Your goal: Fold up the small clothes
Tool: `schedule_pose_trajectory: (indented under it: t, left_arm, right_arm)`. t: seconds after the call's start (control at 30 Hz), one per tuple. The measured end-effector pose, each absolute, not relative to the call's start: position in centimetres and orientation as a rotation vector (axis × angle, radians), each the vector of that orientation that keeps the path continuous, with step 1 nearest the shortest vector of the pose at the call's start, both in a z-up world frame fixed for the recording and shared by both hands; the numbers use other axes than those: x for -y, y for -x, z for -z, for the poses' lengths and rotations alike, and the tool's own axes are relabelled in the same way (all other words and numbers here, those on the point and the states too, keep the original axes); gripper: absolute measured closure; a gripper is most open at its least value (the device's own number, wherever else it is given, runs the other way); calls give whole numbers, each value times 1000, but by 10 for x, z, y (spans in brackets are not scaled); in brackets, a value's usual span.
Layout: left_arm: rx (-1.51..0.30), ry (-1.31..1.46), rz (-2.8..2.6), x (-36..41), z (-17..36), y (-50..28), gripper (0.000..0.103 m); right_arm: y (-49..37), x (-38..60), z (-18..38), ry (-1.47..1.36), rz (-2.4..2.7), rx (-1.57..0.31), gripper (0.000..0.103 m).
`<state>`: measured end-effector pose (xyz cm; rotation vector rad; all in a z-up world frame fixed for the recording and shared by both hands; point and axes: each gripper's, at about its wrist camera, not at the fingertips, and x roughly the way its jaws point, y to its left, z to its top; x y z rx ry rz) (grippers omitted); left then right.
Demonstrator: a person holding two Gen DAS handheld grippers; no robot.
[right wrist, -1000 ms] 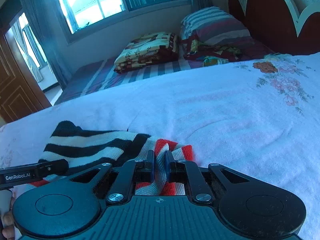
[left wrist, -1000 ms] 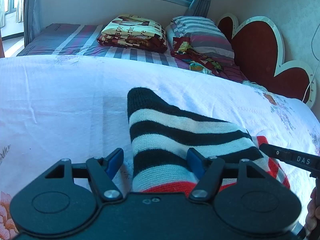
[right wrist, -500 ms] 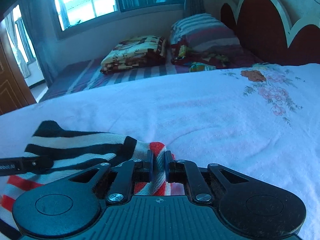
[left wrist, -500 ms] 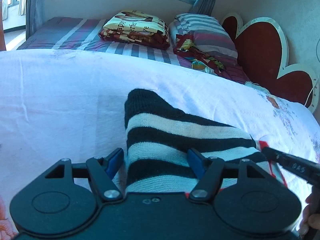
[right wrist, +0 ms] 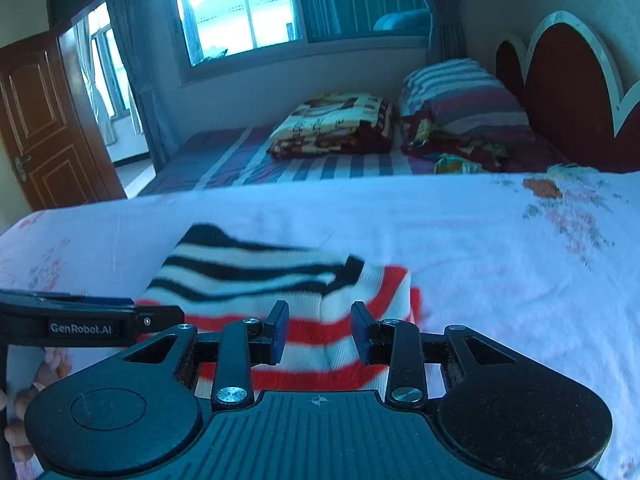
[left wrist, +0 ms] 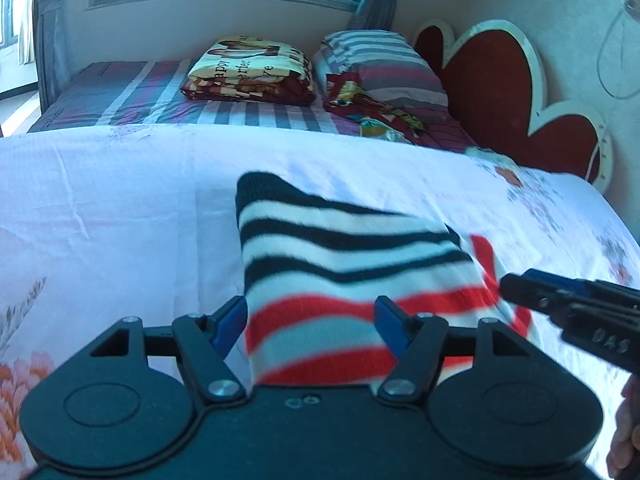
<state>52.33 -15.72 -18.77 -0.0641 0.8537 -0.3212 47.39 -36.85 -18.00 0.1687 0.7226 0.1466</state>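
A small knitted garment with black, white and red stripes lies folded on the white floral sheet. My left gripper is open, its blue pads either side of the garment's near red-striped edge. My right gripper is open, its fingers apart over the garment at its red-striped end. The right gripper also shows at the right of the left wrist view. The left gripper shows at the left of the right wrist view.
A striped bed lies beyond the sheet, with a folded printed blanket, a striped pillow and crumpled coloured cloth. A red heart-shaped headboard stands at right. A wooden door is at far left.
My right gripper has opened and let go of the garment's red-striped end. Both grippers have drawn back a little, so more red stripes show. The left gripper stays open.
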Motion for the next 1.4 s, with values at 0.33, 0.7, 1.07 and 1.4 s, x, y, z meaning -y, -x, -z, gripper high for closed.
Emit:
schedule_pose_trajectory:
  t: [0.33,0.7,1.07,1.4]
  left_arm:
    - [-873,97,317,150,207,-498,29]
    - [-843,95,308,136,188,-483,25]
    - [-897,162,335,119,191,-495,21]
    - [-987,323,413,109,217,-512,20]
  right_arm:
    - [-451,390,219,-180,-91,-799,68]
    - [-441,404,201,-346,-108,-826,68]
    - [-442,409,201,-427,-126,-857,23]
    - [-449,421,222,-519,-127,-899,23]
